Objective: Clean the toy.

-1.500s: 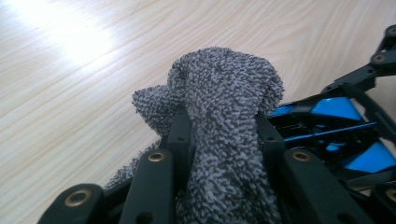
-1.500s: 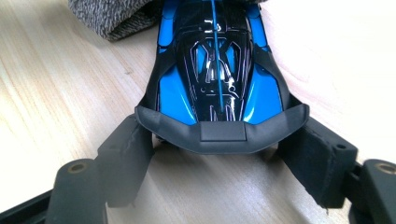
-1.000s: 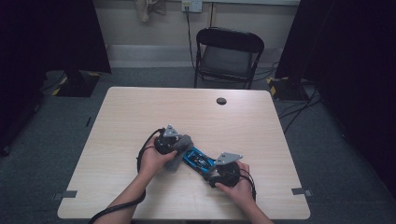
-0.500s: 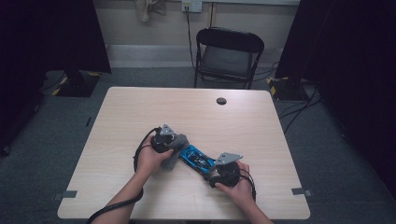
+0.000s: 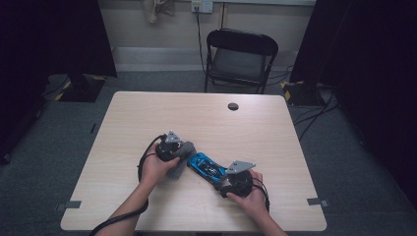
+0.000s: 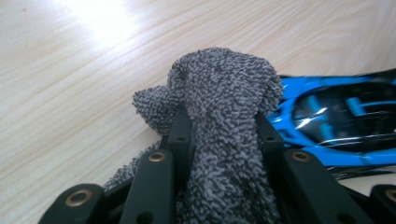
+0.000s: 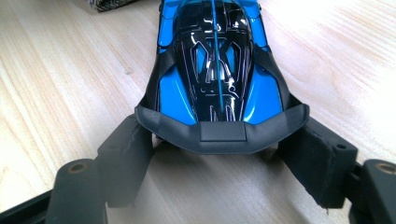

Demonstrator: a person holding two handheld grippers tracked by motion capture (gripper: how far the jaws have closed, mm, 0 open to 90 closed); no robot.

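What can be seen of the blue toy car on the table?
The toy car is glossy blue with black panels and a dark rear wing, plastic by its look. It sits upright on the wooden table, lying diagonally between the hands. The right gripper clamps its rear from both sides. The grey cloth, pinched in the left gripper, rests against its other end.

Black folding chair (image 5: pixel 240 59) behind table (image 5: pixel 147 118)

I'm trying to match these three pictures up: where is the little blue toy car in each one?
High view: the blue toy car lies near the table's front middle, between the two grippers.
Left gripper view: at the right edge, behind the grey cloth.
Right gripper view: centre, tail between the jaws.
Shared landmark: the pale wooden table.
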